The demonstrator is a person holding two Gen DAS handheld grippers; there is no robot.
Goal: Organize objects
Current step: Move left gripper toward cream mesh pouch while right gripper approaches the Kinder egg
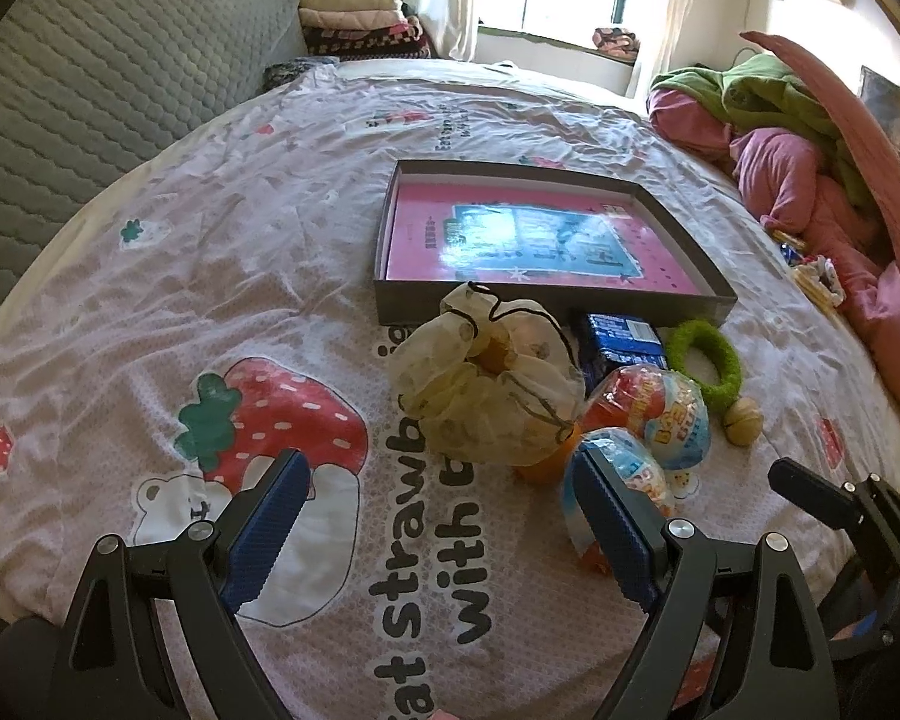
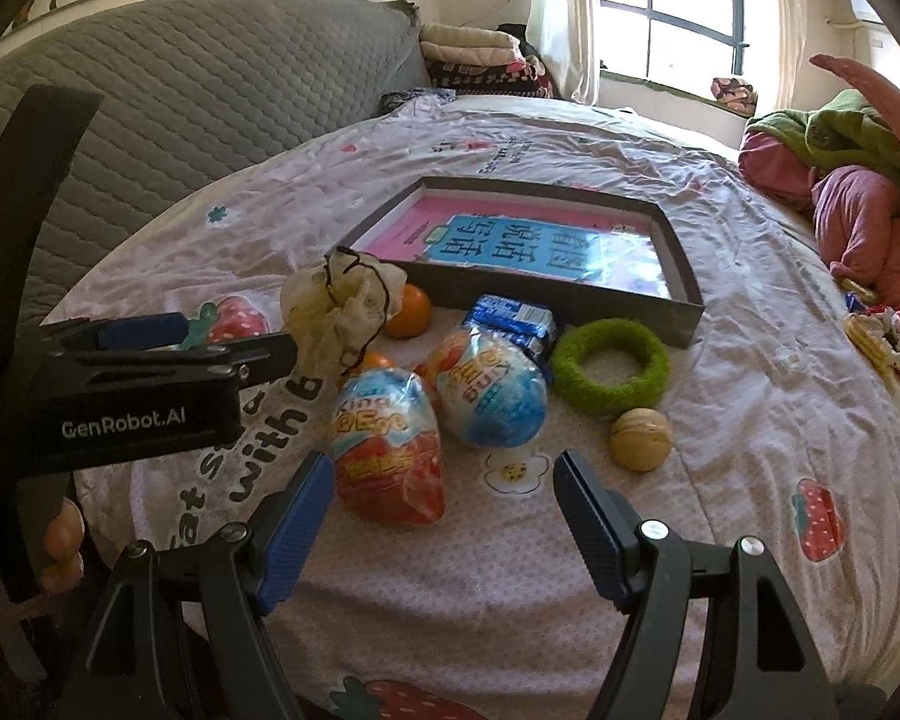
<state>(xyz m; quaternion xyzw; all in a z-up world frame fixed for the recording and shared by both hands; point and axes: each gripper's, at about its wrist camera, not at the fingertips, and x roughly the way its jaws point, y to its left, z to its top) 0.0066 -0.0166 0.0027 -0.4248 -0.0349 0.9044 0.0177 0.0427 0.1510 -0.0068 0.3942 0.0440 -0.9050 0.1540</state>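
Observation:
A grey box (image 1: 546, 305) (image 2: 687, 309) with a pink book inside lies on the bed. In front of it are a cream organza pouch (image 1: 486, 384) (image 2: 336, 312), oranges (image 2: 408, 312), a blue packet (image 1: 621, 345) (image 2: 513, 321), two wrapped toy eggs (image 2: 387, 456) (image 2: 492, 390), a green ring (image 1: 705, 360) (image 2: 609, 372) and a wooden ball (image 1: 743, 417) (image 2: 641, 439). My left gripper (image 1: 441, 498) is open and empty just short of the pouch. My right gripper (image 2: 444, 492) is open, and the near egg sits just beyond its left pad.
The strawberry-print bedsheet (image 1: 210, 276) covers the bed. A grey quilted headboard (image 1: 90, 72) is at the left. Pink and green bedding (image 1: 810, 180) and small snack packets (image 2: 876, 330) are piled at the right. Folded blankets (image 2: 480, 54) lie by the window.

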